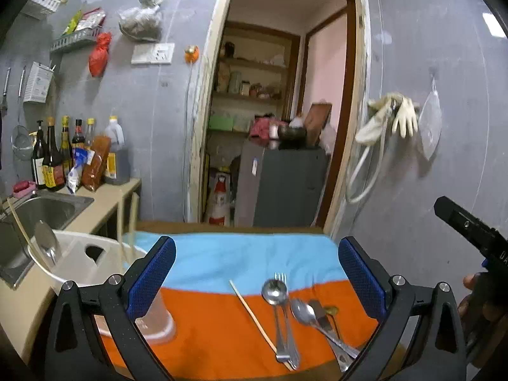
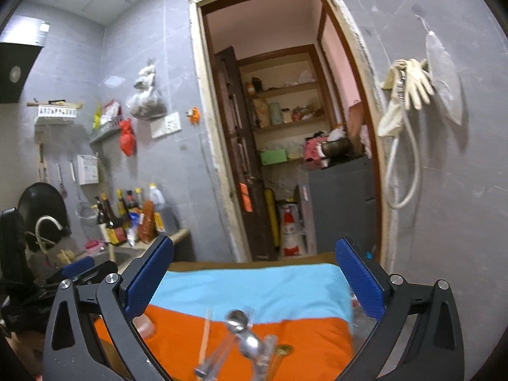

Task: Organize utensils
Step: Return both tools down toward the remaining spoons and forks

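On an orange and blue cloth (image 1: 206, 317) lie a chopstick (image 1: 254, 317), a fork (image 1: 280, 289), two spoons (image 1: 273, 290) (image 1: 303, 311) and a knife (image 1: 320, 314). My left gripper (image 1: 256, 273) is open and empty above them. A white utensil holder (image 1: 76, 263) at the left holds a spoon (image 1: 47, 244) and chopsticks (image 1: 127, 222). My right gripper (image 2: 254, 279) is open and empty above the same utensils (image 2: 244, 339), blurred in the right wrist view. The right gripper's body (image 1: 470, 228) shows at the right edge of the left wrist view.
A steel sink (image 1: 44, 212) and sauce bottles (image 1: 54, 158) stand on the counter at the left. A clear plastic cup (image 1: 155, 317) stands on the cloth next to the holder. A doorway (image 1: 273, 127) with a grey cabinet is behind the table.
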The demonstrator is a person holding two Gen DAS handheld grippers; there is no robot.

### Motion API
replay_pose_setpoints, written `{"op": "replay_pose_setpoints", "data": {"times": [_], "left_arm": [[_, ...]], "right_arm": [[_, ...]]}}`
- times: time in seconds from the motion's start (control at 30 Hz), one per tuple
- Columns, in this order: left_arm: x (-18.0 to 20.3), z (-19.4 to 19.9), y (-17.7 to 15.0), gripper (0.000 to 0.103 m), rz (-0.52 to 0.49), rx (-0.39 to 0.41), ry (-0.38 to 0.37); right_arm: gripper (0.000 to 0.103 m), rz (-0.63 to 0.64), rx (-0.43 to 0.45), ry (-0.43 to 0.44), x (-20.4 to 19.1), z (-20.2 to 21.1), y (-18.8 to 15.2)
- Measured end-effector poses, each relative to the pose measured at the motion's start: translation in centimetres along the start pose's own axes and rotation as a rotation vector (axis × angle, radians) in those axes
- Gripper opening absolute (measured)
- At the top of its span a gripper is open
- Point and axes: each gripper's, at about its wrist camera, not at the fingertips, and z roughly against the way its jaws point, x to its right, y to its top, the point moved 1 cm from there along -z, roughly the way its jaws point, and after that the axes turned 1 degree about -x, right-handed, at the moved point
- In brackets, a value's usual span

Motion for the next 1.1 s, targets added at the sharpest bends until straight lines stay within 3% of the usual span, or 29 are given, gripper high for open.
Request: {"op": "replay_pose_setpoints", "data": {"times": [0.27,0.47,0.73,0.8,0.87,0.9,0.97,1.1], "left_arm": [[1.7,-3.9,-3.4,0.1,-0.008,-0.096,0.05],[1.4,-6.6,-5.2,0.1,-0.022,-0.169,0.1],[0.0,-9.9,-7.1,0.099,0.002,-0.312,0.11],[-0.2,-10.3,-7.4,0.092,0.012,-0.33,0.101],[-0.5,-11.2,-7.7,0.076,0.019,-0.372,0.088],[-0.5,-11.6,-7.8,0.073,0.021,-0.392,0.085],[-0.9,-12.6,-8.3,0.057,0.043,-0.434,0.06],[-1.6,-14.0,-9.2,0.037,0.07,-0.502,0.041]], "right_arm": [[0.103,-0.016,-0.104,-0.052,3.2,-1.1,-3.3],[0.103,-0.027,-0.191,-0.065,4.3,-2.8,-5.8],[0.102,-0.024,-0.355,-0.093,5.0,-6.1,-8.6],[0.1,-0.013,-0.389,-0.103,4.9,-6.8,-9.1],[0.094,-0.008,-0.427,-0.099,4.8,-7.5,-9.6],[0.092,-0.004,-0.442,-0.1,4.7,-7.8,-9.9],[0.082,0.003,-0.47,-0.096,4.6,-8.4,-10.4],[0.069,0.039,-0.547,-0.091,3.9,-9.7,-11.6]]}}
